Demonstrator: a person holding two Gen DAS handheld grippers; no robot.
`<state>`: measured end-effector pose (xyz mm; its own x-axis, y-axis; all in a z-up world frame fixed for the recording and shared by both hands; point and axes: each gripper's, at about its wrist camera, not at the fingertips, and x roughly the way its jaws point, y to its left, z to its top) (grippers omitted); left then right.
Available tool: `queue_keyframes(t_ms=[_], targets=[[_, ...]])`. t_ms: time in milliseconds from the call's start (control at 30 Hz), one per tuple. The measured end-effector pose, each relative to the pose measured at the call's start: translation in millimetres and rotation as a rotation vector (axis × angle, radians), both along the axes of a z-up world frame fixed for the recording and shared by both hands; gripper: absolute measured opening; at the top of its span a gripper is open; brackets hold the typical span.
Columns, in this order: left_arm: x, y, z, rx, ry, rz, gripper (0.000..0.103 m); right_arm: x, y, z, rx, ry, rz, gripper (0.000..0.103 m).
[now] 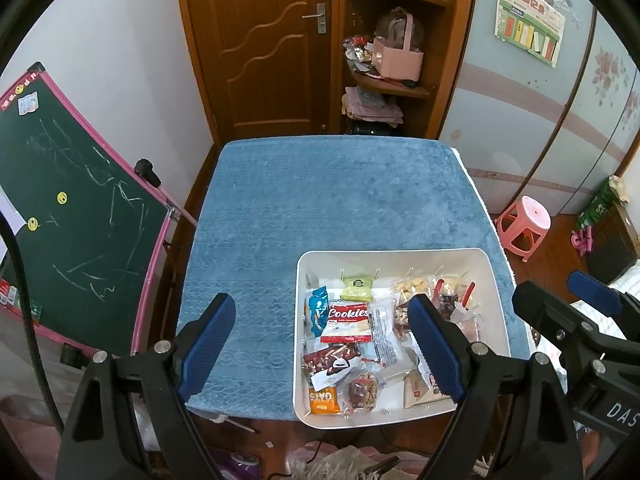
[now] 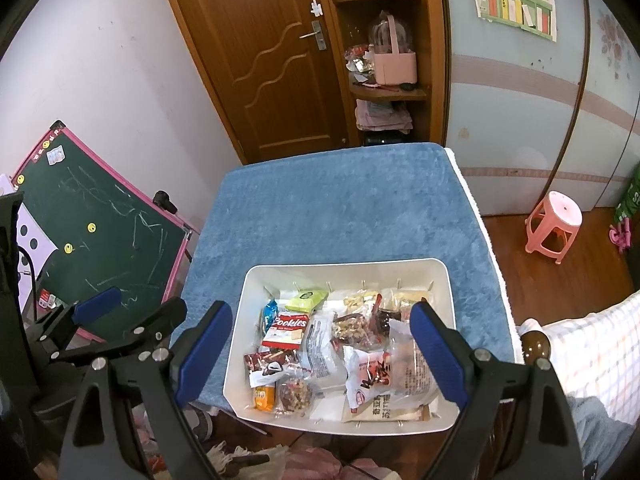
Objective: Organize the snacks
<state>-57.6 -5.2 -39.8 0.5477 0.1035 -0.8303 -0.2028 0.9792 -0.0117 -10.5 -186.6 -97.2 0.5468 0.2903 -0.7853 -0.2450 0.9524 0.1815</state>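
A white bin sits at the near right of the blue-towelled table. It holds several snack packs: a red Cookies pack, a blue pack, a green pack, an orange oats pack and a white-red bun pack. My left gripper hovers open above the bin's left edge, nothing between its fingers. My right gripper hangs open over the bin, also empty. The right gripper shows at the right edge of the left wrist view.
A green chalkboard with a pink frame leans left of the table. A pink stool stands on the floor at right. A wooden door and corner shelves are behind. Bags and clutter lie on the floor below the near edge.
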Motion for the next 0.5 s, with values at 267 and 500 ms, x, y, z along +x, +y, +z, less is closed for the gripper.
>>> queue_keyframes(t_ms=[267,500], targets=[[-0.6,-0.9,-1.8,-0.002,-0.003,-0.002,0.087,-0.8,-0.1,-2.5,-0.005,0.005,-0.006,0.091],[-0.4,-2.2,-1.8,-0.001,-0.003,0.0,0.087,-0.9,-0.8,-3.1,-0.006,0.005,-0.007,0.091]])
